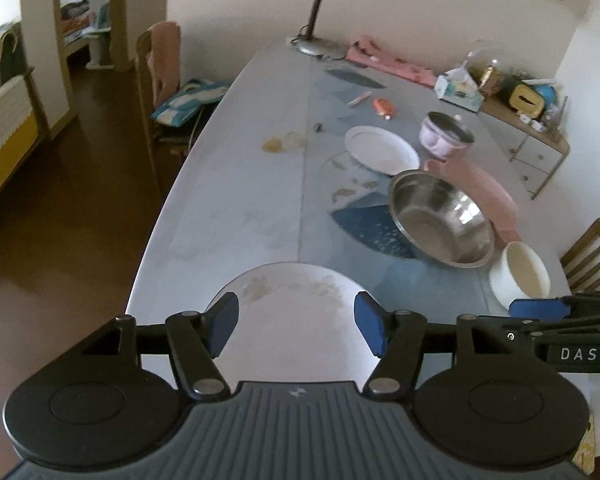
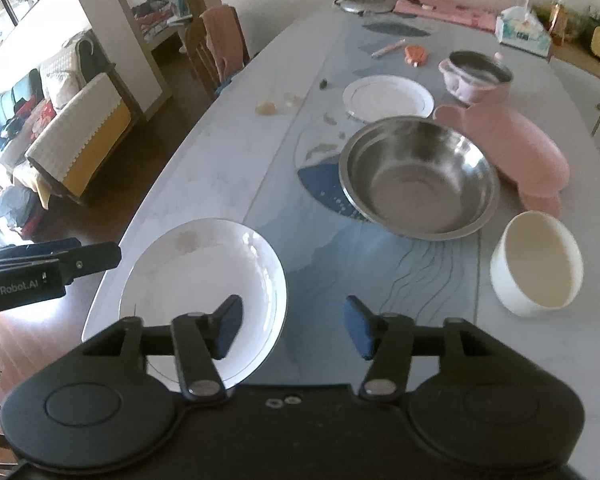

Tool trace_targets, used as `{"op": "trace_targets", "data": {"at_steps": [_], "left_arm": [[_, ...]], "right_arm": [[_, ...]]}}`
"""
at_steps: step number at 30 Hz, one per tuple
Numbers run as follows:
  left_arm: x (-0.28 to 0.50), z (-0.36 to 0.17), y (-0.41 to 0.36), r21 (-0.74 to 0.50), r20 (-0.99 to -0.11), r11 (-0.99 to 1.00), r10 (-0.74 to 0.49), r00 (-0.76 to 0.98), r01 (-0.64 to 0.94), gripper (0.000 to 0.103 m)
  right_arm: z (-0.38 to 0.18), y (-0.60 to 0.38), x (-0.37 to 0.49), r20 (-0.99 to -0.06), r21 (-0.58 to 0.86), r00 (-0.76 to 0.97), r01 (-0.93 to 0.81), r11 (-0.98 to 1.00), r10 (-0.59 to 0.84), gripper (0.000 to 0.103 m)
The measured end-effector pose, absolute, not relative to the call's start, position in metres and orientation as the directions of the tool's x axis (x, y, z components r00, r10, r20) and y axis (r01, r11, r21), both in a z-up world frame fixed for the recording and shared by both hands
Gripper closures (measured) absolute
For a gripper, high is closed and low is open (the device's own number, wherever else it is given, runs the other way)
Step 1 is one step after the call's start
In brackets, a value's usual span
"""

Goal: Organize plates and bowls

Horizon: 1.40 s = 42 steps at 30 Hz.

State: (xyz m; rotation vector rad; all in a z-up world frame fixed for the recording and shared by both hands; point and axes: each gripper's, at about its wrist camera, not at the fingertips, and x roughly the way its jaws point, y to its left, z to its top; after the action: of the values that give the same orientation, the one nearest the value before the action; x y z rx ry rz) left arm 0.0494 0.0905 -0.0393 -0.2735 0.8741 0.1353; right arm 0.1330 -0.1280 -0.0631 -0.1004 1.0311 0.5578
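The table (image 2: 228, 168) fills most of both views, running from the bottom edge up to the lamp (image 1: 332, 8) at the top. In the right wrist view, a steel bowl (image 2: 420, 176) sits at centre right, with a pink tray (image 2: 528, 148) touching its upper right rim. A white plate (image 2: 204, 280) lies at lower left, near the table's edge. A smaller white plate (image 2: 388, 98) sits just above the steel bowl, and a cream bowl (image 2: 536, 264) stands at the right, apart from the steel bowl. A pink pot (image 2: 476, 76) with a steel lining is at upper right.

The left gripper (image 1: 296, 324) hangs over the near white plate, its jaws wide apart and holding nothing. The right gripper (image 2: 292, 326) hovers beside that plate, jaws also apart and empty.
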Motion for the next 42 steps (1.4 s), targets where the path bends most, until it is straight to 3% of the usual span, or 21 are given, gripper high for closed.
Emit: {"op": "trace_targets", "data": {"at_steps": [4, 16, 30, 42], "left_arm": [[0.051, -0.027, 0.082, -0.172, -0.756, 0.965, 0.001, 0.655, -0.2, 0.028], [0.102, -0.003, 0.06, -0.164, -0.734, 0.977, -0.029, 0.679, -0.134, 0.025], [0.201, 0.004, 0.045, -0.153, -0.752, 0.983, -0.049, 0.657, -0.102, 0.025], [0.298, -0.013, 0.048, -0.106, -0.783, 0.985, 0.003, 0.622, -0.138, 0.025]], "right_arm": [[-0.046, -0.134, 0.126, -0.816, 0.145, 0.435, -0.484, 0.863, 0.381, 0.025], [-0.01, -0.157, 0.155, -0.773, 0.052, 0.543, -0.46, 0.887, 0.327, 0.001], [0.006, -0.179, 0.256, -0.774, 0.049, 0.553, -0.435, 0.899, 0.309, 0.0], [-0.004, -0.166, 0.356, -0.792, 0.044, 0.534, -0.432, 0.901, 0.295, 0.001]]}}
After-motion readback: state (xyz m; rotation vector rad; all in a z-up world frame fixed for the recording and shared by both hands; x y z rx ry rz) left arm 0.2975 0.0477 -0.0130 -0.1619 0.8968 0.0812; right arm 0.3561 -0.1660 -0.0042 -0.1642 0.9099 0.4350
